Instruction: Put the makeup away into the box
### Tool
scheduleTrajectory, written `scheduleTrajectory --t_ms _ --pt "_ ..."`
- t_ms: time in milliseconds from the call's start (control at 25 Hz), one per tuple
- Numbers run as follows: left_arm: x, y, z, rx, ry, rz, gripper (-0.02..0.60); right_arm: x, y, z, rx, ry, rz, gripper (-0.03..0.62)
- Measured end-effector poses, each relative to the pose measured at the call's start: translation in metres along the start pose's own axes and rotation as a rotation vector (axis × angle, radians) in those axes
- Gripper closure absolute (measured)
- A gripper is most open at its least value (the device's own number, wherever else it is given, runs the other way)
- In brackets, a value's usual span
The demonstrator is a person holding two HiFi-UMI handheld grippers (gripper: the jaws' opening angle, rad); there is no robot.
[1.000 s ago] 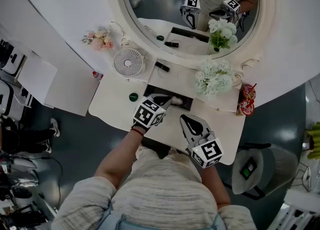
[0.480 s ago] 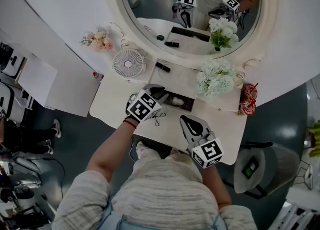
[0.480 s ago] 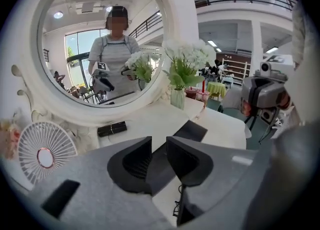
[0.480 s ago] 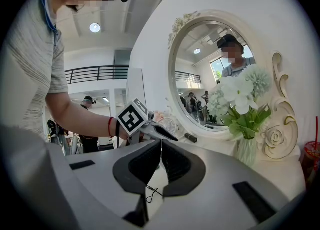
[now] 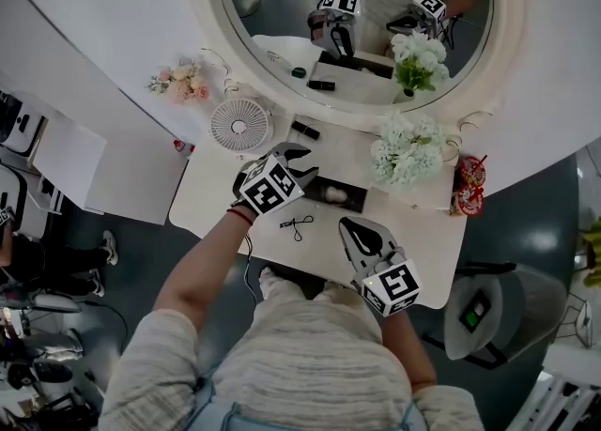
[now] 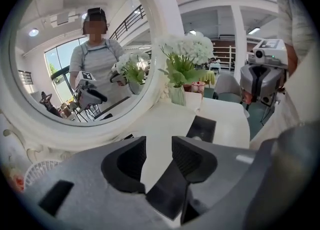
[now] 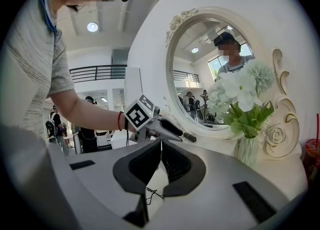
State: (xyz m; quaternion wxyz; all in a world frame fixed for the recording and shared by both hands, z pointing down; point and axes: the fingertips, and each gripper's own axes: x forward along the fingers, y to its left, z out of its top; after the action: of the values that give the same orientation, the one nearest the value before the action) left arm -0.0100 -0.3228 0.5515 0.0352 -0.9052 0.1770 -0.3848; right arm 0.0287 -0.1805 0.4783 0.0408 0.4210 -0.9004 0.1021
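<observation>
One black box (image 5: 352,198) lies on the white table (image 5: 214,198), just beside the left gripper's (image 5: 302,162) tips on the side toward the right gripper (image 5: 349,225). A pale item (image 5: 335,194) sits inside it. The left claw's jaws stand wide, having just been opening, with nothing between them. A black makeup tube (image 5: 303,127) lies just beyond its tips, by the mirror frame (image 5: 208,25). The right claw, nearer the person than the box, has its jaws pressed together on nothing. A small black loop (image 5: 296,224) lies between the two claws.

Black box (image 5: 353,200), seemingly pink flowers (image 5: 175,82)
</observation>
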Motion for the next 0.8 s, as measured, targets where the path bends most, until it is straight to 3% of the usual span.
scheduleTrajectory --t_ms 360,800 --pt "0.012 0.025 0.008 0.156 0.043 -0.022 0.407 0.009 -0.006 -0.003 0.013 0.012 -0.018 0.583" --pt "0.037 0.059 -0.004 0.493 0.252 0.015 0.407 0.013 -0.012 -0.005 0.022 0.013 -0.034 0.583"
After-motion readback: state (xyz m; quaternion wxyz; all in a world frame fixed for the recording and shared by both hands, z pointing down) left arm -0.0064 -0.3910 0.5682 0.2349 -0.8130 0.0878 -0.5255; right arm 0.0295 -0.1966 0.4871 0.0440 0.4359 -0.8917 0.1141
